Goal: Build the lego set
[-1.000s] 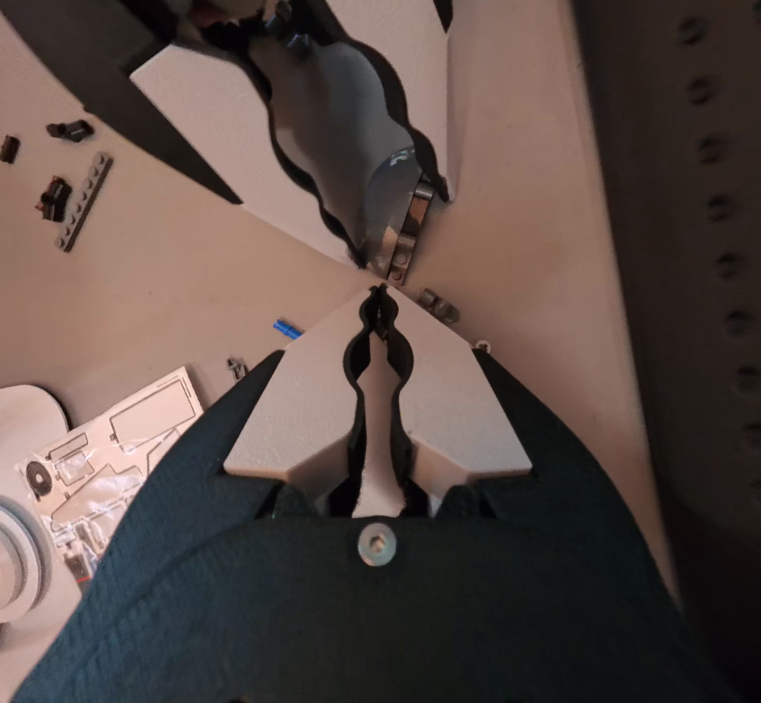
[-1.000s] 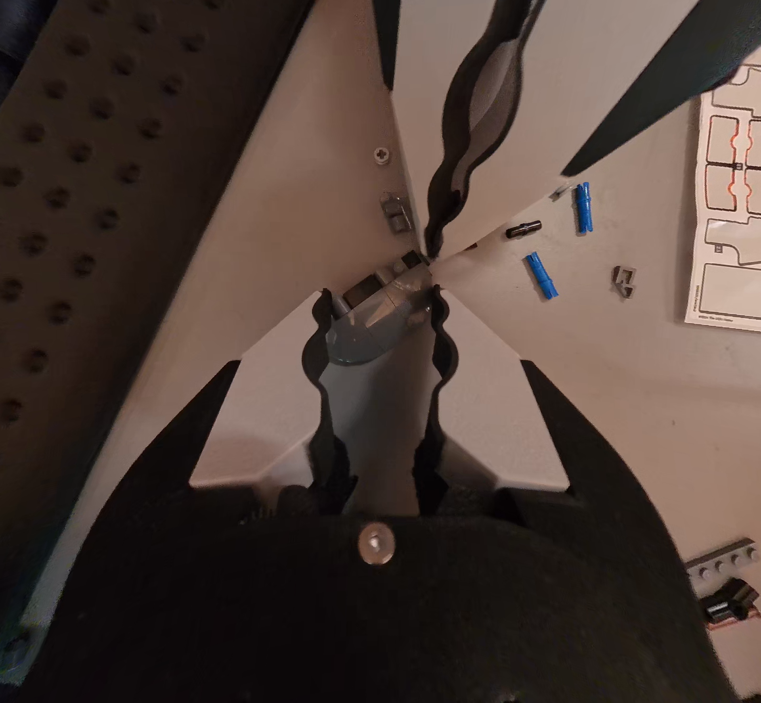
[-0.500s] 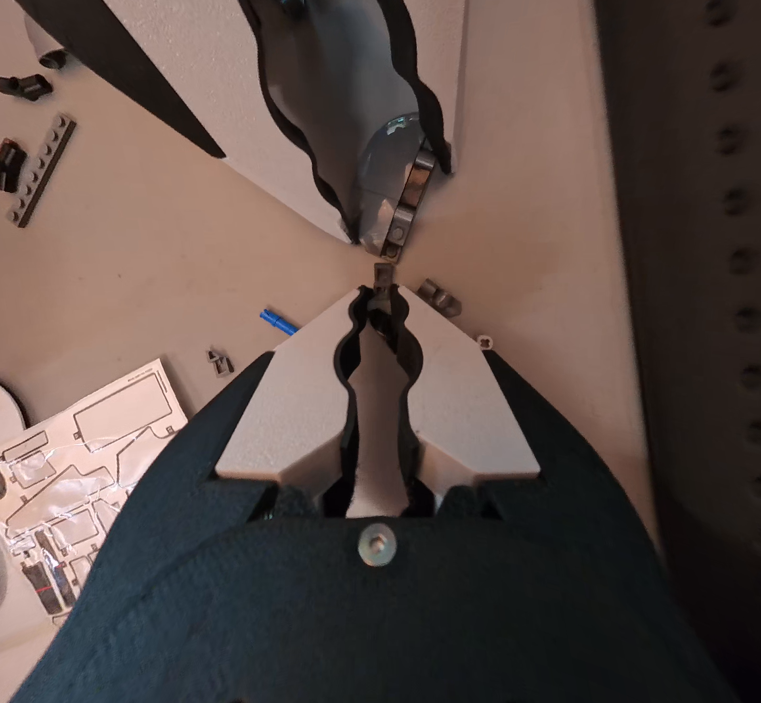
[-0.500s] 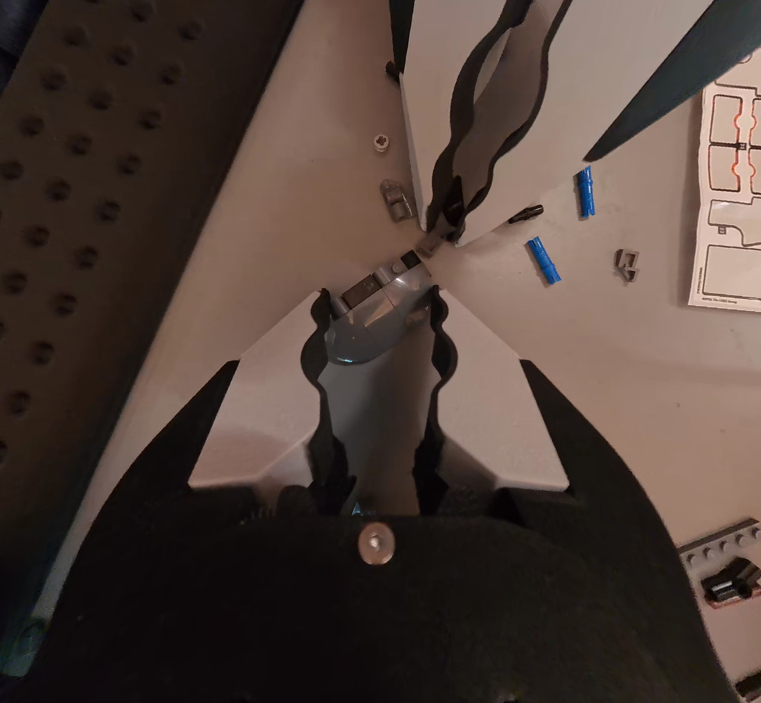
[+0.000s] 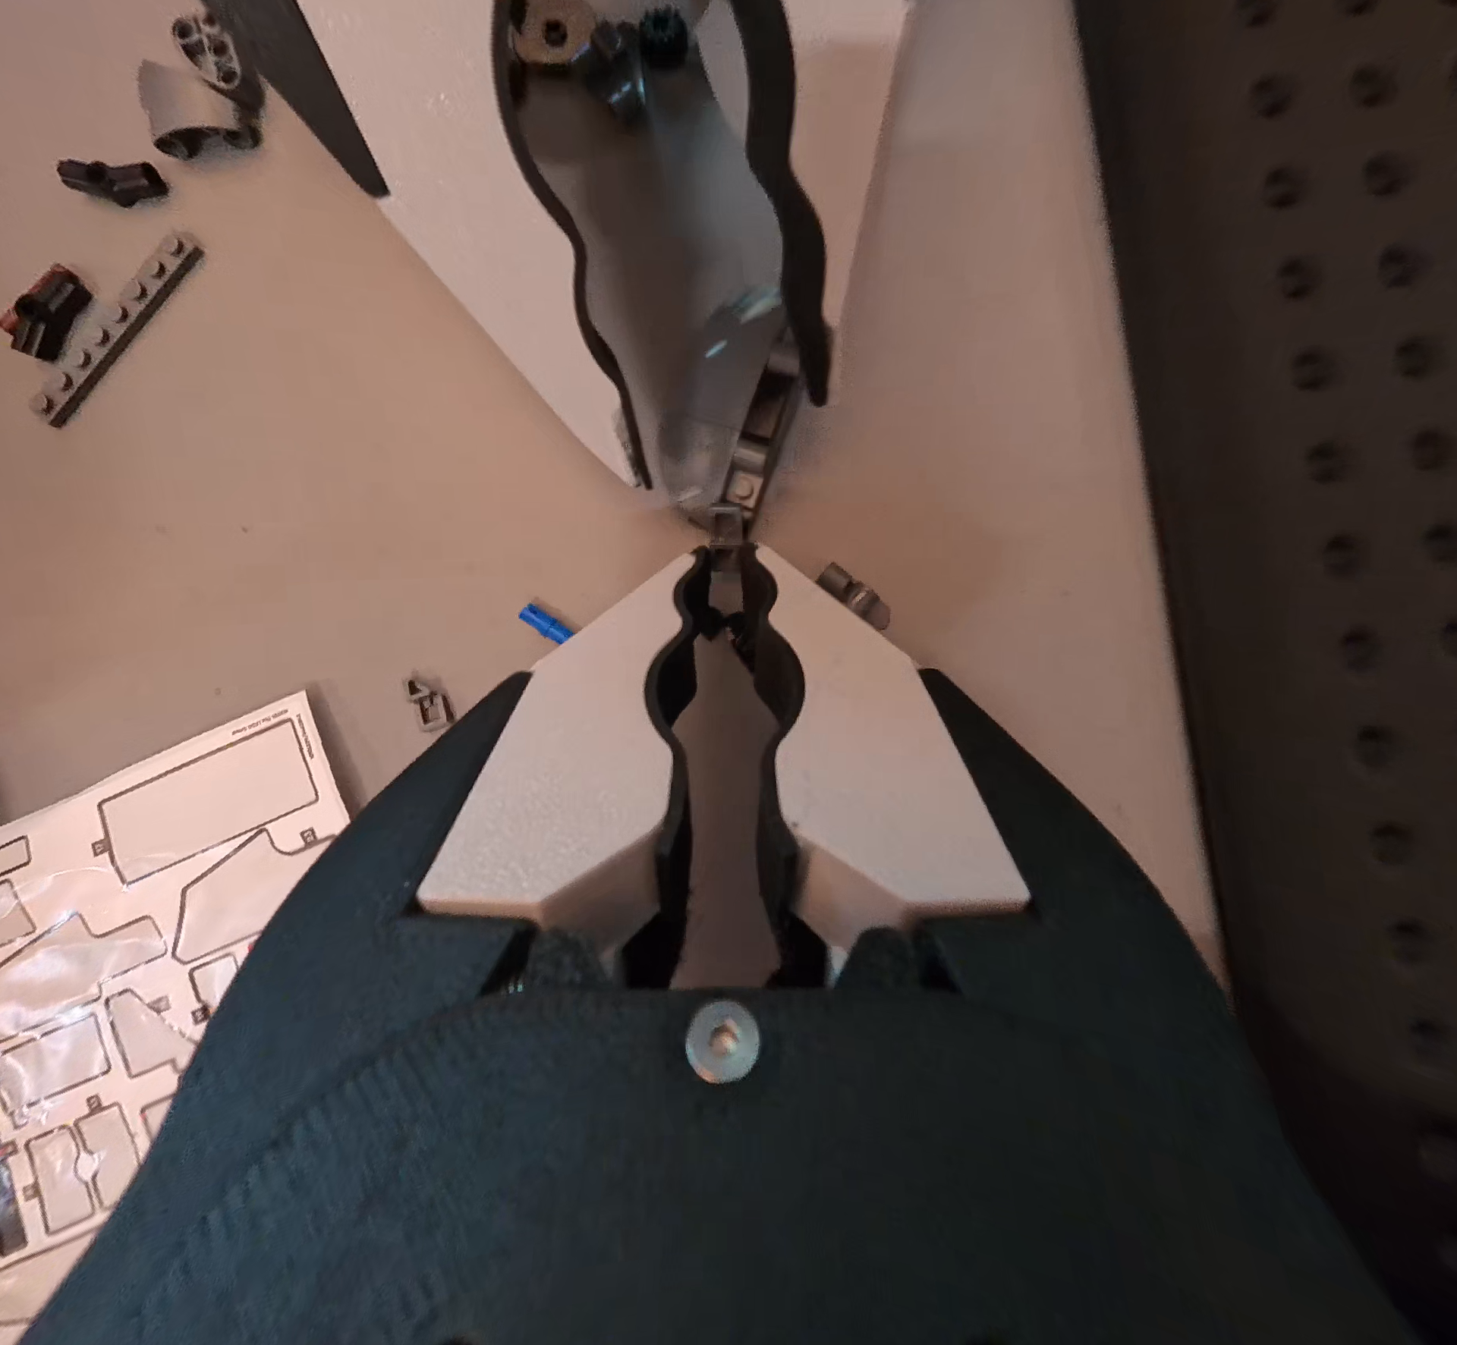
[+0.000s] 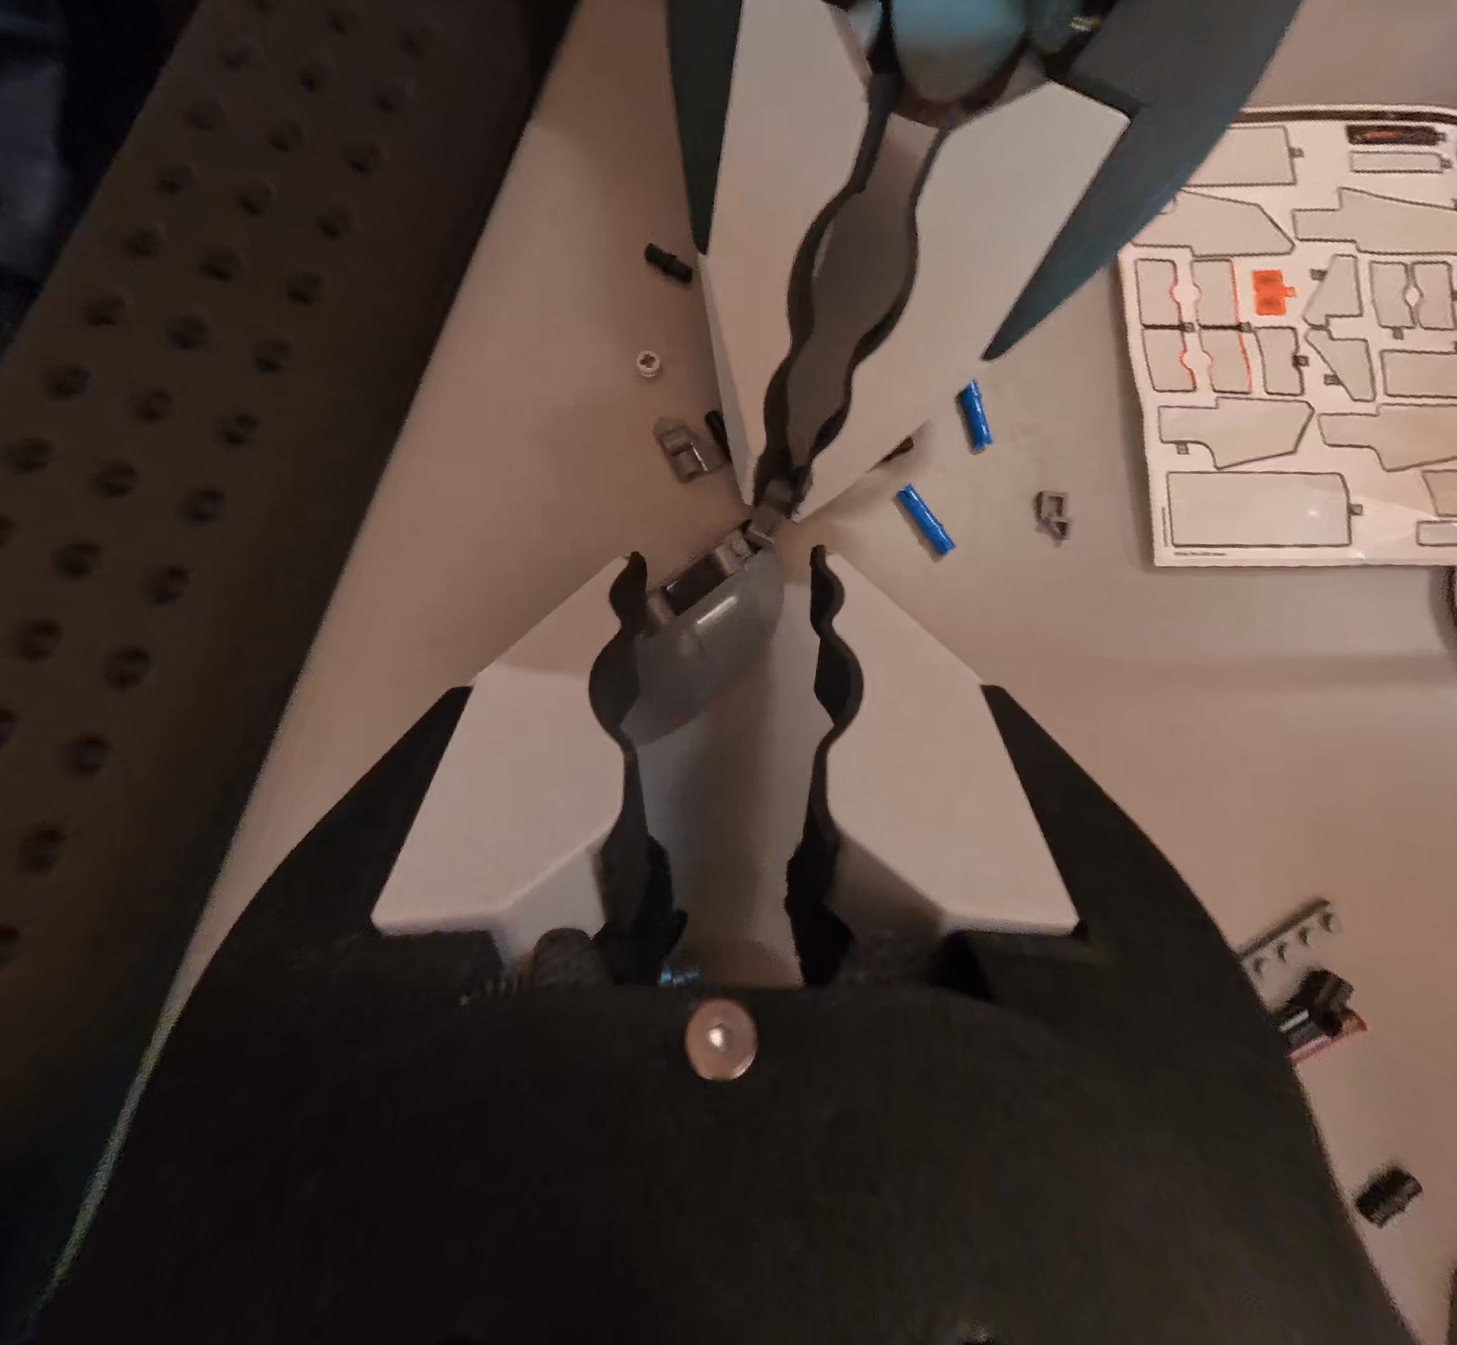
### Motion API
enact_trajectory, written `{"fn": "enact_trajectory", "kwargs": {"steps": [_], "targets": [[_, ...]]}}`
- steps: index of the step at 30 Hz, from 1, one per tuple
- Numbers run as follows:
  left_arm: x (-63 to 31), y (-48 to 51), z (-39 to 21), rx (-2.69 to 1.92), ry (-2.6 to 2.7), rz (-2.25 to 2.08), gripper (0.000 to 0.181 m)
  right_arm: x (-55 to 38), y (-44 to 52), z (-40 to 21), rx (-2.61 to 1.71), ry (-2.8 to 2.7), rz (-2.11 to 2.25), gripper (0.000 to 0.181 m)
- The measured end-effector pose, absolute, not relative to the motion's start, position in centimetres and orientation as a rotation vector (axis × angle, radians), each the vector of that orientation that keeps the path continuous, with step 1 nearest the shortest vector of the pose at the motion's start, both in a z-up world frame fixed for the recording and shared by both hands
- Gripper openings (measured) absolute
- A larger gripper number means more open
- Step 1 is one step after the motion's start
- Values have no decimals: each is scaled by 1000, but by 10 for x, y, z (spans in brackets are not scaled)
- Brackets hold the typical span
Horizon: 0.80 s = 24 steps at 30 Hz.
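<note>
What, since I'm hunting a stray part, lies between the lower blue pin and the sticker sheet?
A small grey clip piece, touching neither. The right wrist view shows it between the blue pin and the sticker sheet.

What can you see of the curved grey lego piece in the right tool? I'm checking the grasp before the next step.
The curved grey lego piece looks like smooth, glossy plastic with a rounded, shell-like face. A dark grey studded plate runs along its far edge. It sits tilted between the fingers of the right tool, pressed against the left finger, with a gap on the other side. Its studded end pokes past the tips, where a small grey piece held by the left tool meets it above the beige table.
</note>
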<state>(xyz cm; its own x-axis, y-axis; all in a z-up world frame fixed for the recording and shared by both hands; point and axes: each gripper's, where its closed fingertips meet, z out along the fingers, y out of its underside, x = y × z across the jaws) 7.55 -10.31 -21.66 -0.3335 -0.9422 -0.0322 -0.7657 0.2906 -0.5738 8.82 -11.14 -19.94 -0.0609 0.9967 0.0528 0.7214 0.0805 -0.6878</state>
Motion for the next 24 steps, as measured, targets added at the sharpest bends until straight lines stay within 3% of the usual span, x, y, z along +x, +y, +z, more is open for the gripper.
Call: {"fn": "enact_trajectory", "kwargs": {"steps": [15,24], "targets": [[81,-112,-196,-1599,2096,-997,5,80,-108,-197,-1552,-1895,474,6],[92,-91,-176,-1476,1966,-834,3,91,-92,-187,-1830,-1626,684,5]]}}
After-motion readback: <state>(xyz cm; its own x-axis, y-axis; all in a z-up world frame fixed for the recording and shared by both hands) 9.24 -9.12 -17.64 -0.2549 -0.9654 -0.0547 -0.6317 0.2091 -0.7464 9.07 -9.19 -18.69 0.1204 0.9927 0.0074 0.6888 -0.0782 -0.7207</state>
